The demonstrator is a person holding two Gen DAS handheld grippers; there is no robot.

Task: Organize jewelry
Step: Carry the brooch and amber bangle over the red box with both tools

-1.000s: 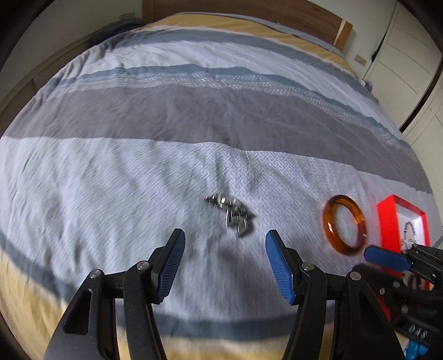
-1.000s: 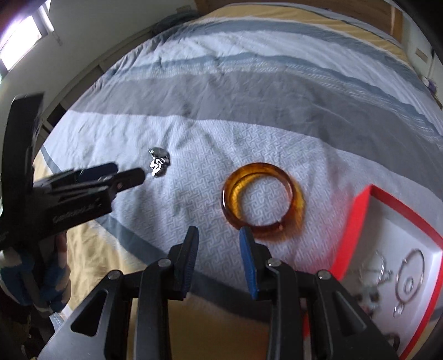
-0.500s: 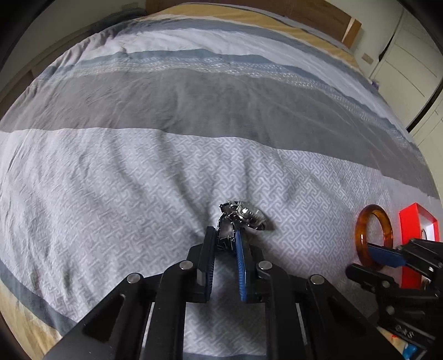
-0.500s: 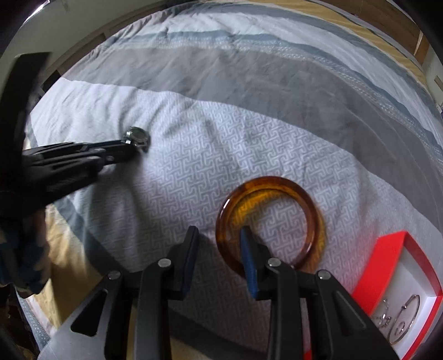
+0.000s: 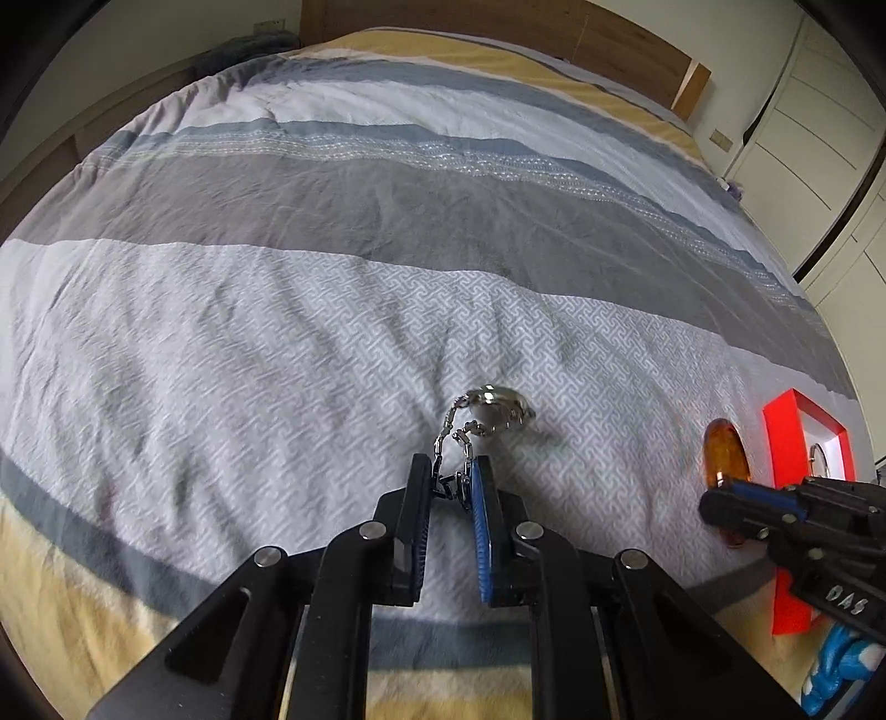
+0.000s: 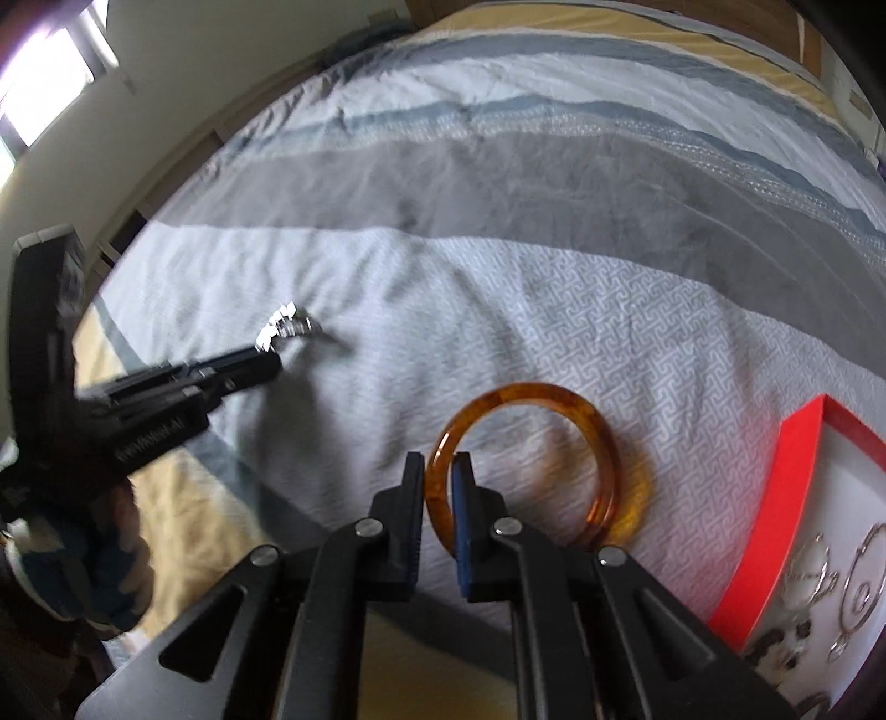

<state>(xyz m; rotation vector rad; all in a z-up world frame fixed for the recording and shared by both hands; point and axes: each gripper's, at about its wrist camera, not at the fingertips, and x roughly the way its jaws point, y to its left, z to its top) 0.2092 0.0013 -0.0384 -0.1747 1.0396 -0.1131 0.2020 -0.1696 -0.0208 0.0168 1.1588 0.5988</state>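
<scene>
My left gripper (image 5: pixel 451 487) is shut on the chain of a silver watch (image 5: pixel 495 412), whose round face hangs just above the striped bedspread. It also shows in the right wrist view (image 6: pixel 288 329). My right gripper (image 6: pixel 440 482) is shut on the near rim of an amber bangle (image 6: pixel 587 421), tilted up off the bed; the bangle shows edge-on in the left wrist view (image 5: pixel 725 451). A red jewelry box (image 6: pixel 786 498) with a white lining lies at the right and holds several silver pieces (image 6: pixel 853 587).
The striped grey, white and yellow bedspread (image 5: pixel 332 310) covers the whole bed. A wooden headboard (image 5: pixel 554 27) is at the far end. White wardrobe doors (image 5: pixel 819 127) stand at the right. The red box (image 5: pixel 803 432) lies near the bed's right edge.
My left gripper closed on the watch chain and lifted it. My right gripper moved onto the bangle's rim, shut on it and tipped it up.
</scene>
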